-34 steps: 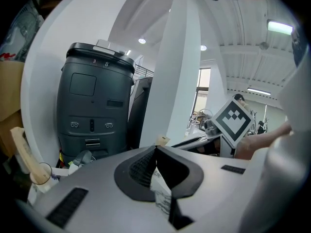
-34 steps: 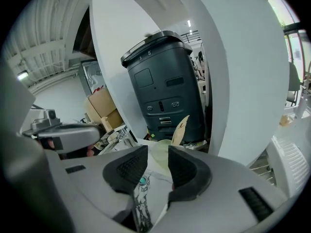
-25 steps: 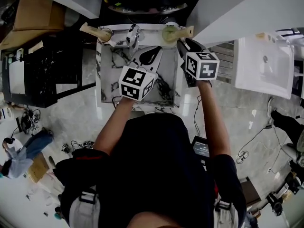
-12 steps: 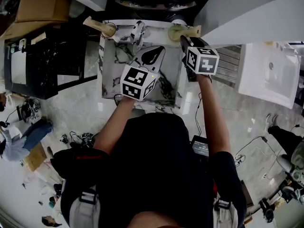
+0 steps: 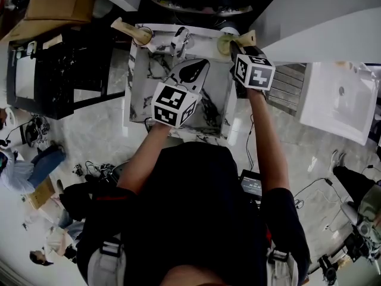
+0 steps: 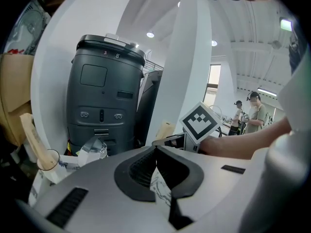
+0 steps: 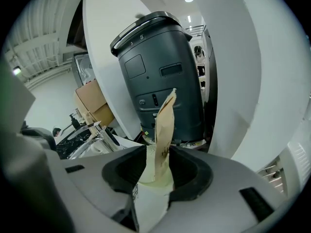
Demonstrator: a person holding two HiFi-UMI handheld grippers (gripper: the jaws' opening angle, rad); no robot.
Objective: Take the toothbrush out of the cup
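Marble-veined surface (image 5: 149, 94), small and square, seen from above; faucet (image 5: 180, 40) at the middle of its far edge. A dark grey unit (image 7: 160, 72) stands close behind the far edge, with curved white panels (image 7: 233, 81) beside it.

Right gripper (image 7: 158, 149): at the far right corner. Jaws stand wide apart and have just been opening. The pale cup (image 7: 151, 174) sits in the gap, and the tan toothbrush (image 7: 165, 125) rises upright out of it between the jaws. Cannot tell if either pad touches the cup wall.

Left gripper (image 6: 156, 150): over the middle of the surface, pointing toward the far edge. Jaws are closed together with nothing between them; only marble shows through the slit.

A second cup (image 5: 143, 36) with its own brush leaning outward sits at the far left corner, well apart from both grippers.

Room: the near half of the surface is bare. The far right corner is tight, with the unit and a panel just behind the cup.
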